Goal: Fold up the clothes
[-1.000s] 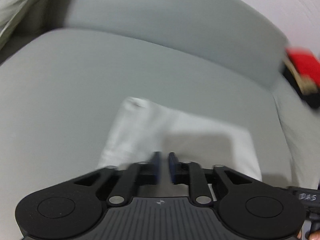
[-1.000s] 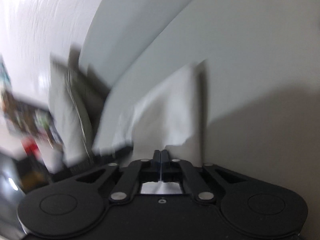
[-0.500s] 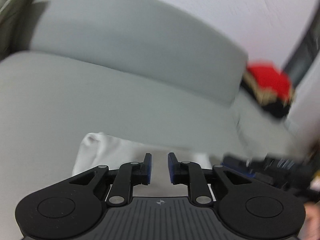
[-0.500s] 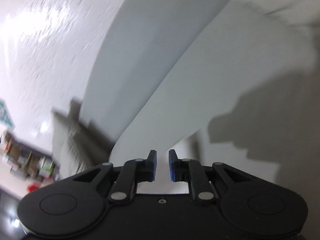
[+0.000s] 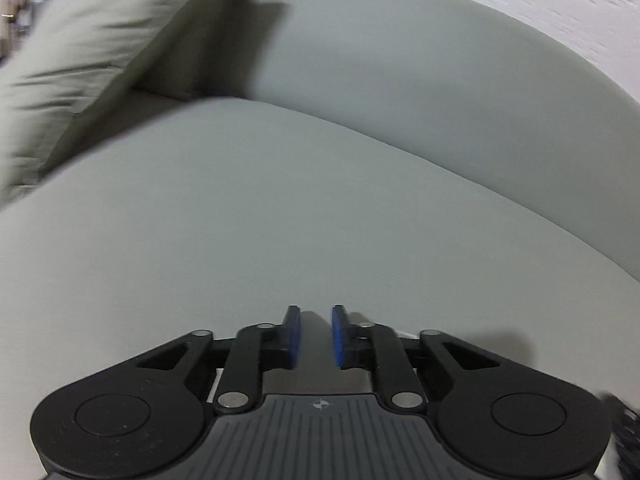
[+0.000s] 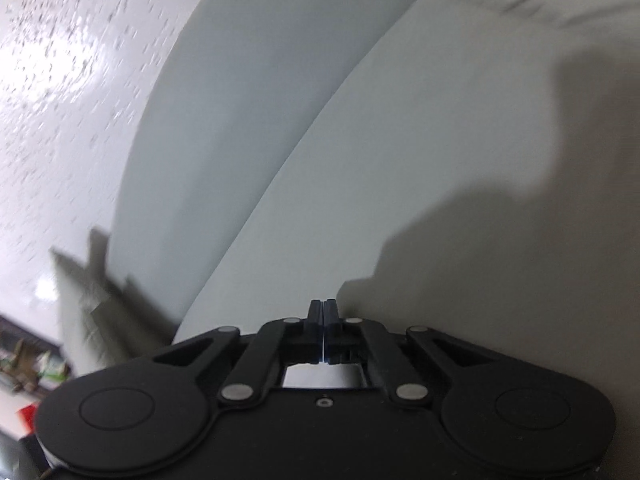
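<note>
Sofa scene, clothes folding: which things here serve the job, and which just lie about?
Job: left tool, open, nothing in it; right tool, shut, nothing in it; sofa seat. No garment shows.
Lying about: beige cushion; backrest; wall.

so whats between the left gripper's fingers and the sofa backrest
Only bare grey seat cushion lies between the left gripper and the backrest, in the left wrist view.

The left gripper (image 5: 314,334) points down toward the sofa seat (image 5: 280,220), its blue pads (image 5: 293,336) parted by a narrow gap with nothing between them. The right gripper (image 6: 322,328) tilts down over the same seat; its jaws have just closed, pads pressed together, holding nothing.
</note>
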Demonstrator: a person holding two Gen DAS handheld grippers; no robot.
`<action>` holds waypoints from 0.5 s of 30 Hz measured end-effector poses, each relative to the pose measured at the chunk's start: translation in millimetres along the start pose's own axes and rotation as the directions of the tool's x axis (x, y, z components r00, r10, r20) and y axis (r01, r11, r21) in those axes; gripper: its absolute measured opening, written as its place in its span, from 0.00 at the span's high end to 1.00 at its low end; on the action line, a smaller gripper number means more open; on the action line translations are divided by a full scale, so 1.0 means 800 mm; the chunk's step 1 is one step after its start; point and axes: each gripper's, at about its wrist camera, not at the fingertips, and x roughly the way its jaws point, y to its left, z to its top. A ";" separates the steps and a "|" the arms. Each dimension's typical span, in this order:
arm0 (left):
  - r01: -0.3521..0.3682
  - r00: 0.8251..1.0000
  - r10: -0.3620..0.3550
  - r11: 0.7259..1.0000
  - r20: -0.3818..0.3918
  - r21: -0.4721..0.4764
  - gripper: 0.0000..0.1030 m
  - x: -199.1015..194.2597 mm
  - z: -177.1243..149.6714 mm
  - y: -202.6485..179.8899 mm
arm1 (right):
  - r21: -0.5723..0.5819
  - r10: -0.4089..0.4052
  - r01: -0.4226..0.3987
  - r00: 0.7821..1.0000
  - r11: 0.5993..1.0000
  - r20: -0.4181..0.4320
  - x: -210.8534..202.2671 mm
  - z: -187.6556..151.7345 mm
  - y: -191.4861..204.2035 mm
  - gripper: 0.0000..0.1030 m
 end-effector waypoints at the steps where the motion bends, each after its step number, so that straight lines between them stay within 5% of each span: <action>1: -0.006 1.000 0.006 1.000 -0.006 -0.016 0.84 -0.006 -0.003 0.005 | -0.007 -0.035 0.035 0.999 0.999 0.014 -0.008 0.003 -0.001 0.99; 5: 0.052 0.998 -0.051 0.998 0.021 -0.037 0.74 -0.049 -0.005 0.020 | -0.002 -0.088 0.088 0.996 0.996 0.035 -0.053 0.013 -0.010 0.89; 7: 0.084 0.996 -0.084 0.996 0.037 0.006 0.68 -0.076 -0.012 0.022 | -0.020 -0.124 0.125 0.991 0.992 0.040 -0.086 0.016 -0.010 0.72; 11: 0.224 0.974 -0.225 0.973 0.005 0.053 0.66 -0.133 -0.042 0.051 | -0.116 -0.154 0.151 0.988 0.982 -0.012 -0.139 0.004 0.006 0.69; 15: 0.316 0.949 -0.312 0.933 -0.054 0.171 0.68 -0.171 -0.086 0.055 | -0.329 -0.108 0.069 0.989 0.942 -0.103 -0.171 -0.039 0.048 0.69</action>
